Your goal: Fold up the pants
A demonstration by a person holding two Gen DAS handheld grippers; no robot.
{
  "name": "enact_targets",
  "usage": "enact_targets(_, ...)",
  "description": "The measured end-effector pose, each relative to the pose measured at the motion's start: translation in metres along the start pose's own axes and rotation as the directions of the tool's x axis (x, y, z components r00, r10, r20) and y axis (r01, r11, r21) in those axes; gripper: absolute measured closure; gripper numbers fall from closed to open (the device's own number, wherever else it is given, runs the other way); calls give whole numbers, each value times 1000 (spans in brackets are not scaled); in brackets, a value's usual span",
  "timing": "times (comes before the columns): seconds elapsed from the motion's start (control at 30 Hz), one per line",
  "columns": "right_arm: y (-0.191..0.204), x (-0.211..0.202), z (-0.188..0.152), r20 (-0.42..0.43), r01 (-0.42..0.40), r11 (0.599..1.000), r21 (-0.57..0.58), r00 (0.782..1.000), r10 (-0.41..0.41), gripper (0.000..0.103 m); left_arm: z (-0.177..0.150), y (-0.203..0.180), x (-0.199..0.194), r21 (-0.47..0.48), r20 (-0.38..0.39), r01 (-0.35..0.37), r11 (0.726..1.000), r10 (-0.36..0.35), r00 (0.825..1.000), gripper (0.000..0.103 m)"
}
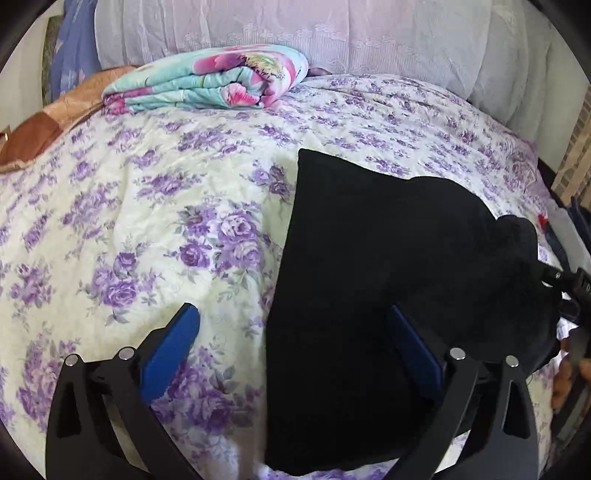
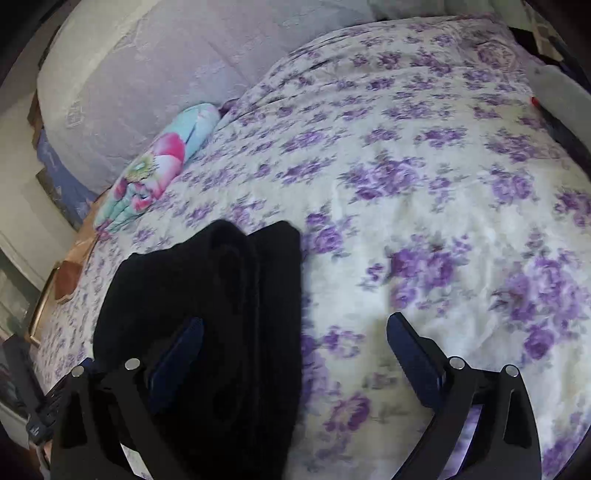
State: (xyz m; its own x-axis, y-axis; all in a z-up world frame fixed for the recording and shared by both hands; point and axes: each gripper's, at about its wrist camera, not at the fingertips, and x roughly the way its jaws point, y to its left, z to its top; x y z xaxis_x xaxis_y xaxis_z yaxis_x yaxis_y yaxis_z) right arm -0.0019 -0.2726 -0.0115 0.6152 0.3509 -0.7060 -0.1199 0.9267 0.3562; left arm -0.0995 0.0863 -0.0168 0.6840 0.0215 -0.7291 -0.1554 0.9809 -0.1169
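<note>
Both my grippers gape wide, empty: pants (image 1: 369,277) straddle left gripper (image 1: 293,336)'s right finger, right gripper (image 2: 295,339)'s left.

Home bedroom: a bed takes up nearly everything ahead of both sets of fingers, covered by a cream bedspread (image 1: 155,206) printed with purple roses. Far beyond the fingertips a folded floral blanket (image 1: 218,79) in teal and pink lies on it, against a big pale lace-covered bolster (image 1: 295,33). Off past the left finger, an orange-brown quilt (image 1: 48,118) edge, blue fabric (image 1: 70,48) behind it.
</note>
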Motion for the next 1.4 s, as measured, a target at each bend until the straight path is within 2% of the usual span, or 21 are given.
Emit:
enact_targets(0.03,-3,-3,0,-4,-18,1000,2,1000,18,4,0,1,0,-3,-3,4,1000,-4,1000,5)
enact_targets(0.07,-9,-6,-1,-9,-84,996,29,996,84,4,1,4,-2,-15,-2,28,999,-28,1000,5)
enact_targets(0.1,-18,-11,-4,-5,-194,976,98,981,195,4,2,8,-4,-28,-1,57,998,-57,998,5)
enact_targets(0.13,-29,-15,-6,1,-298,938,175,953,302,4,5,13,-8,-52,2,109,993,-109,994,5)
enact_targets(0.2,-41,-14,-6,-14,-405,874,267,905,424,4,12,17,-10,-81,-8,190,978,-192,981,5)
enact_targets(0.27,-50,-10,-1,-43,-436,845,308,881,470,4,23,18,-11,-88,-32,273,958,-276,961,5)
enact_targets(0.43,-56,2,8,-101,-494,783,378,819,565,3,48,14,8,-53,-69,291,955,-295,953,5)
enact_targets(0.5,-57,8,12,-122,-499,774,391,805,581,3,54,19,27,-98,-122,323,941,-334,935,5)
enact_targets(0.57,-51,12,16,-141,-491,783,383,806,575,3,56,22,40,-143,-156,354,924,-374,914,5)
enact_targets(0.63,-39,19,21,-162,-479,804,352,815,556,3,59,22,46,-143,-159,360,922,-380,911,5)
enact_targets(0.73,-27,23,22,-176,-447,846,291,844,507,3,62,19,50,-126,-158,364,923,-381,911,5)
enact_targets(0.8,-18,25,23,-177,-420,873,247,866,467,3,61,16,52,-110,-160,341,934,-355,921,5)
enact_targets(0.87,-10,26,22,-168,-400,895,199,885,433,3,59,10,52,-74,-157,297,952,-305,939,5)
enact_targets(1.0,1,21,13,-122,-355,930,95,923,365,4,50,-12,45,52,-107,149,987,-143,984,5)
enact_targets(1.13,12,11,8,-58,-241,970,0,969,241,4,45,-15,37,80,-58,87,993,-83,995,5)
enact_targets(1.2,21,-5,7,43,-131,989,-64,990,134,4,44,-12,36,65,-53,86,994,-83,995,5)
enact_targets(1.27,30,-22,10,142,-99,988,-116,983,115,4,43,-10,34,55,-47,85,995,-82,995,5)
enact_targets(1.3,37,-35,10,196,-109,984,-141,971,136,4,42,-10,33,55,-43,80,995,-78,996,5)
enact_targets(1.37,45,-50,12,245,-176,971,-160,946,212,4,40,-11,31,61,-32,67,996,-65,997,5)
enact_targets(1.4,50,-55,12,247,-234,958,-166,931,270,4,39,-13,31,65,-26,61,996,-59,998,5)
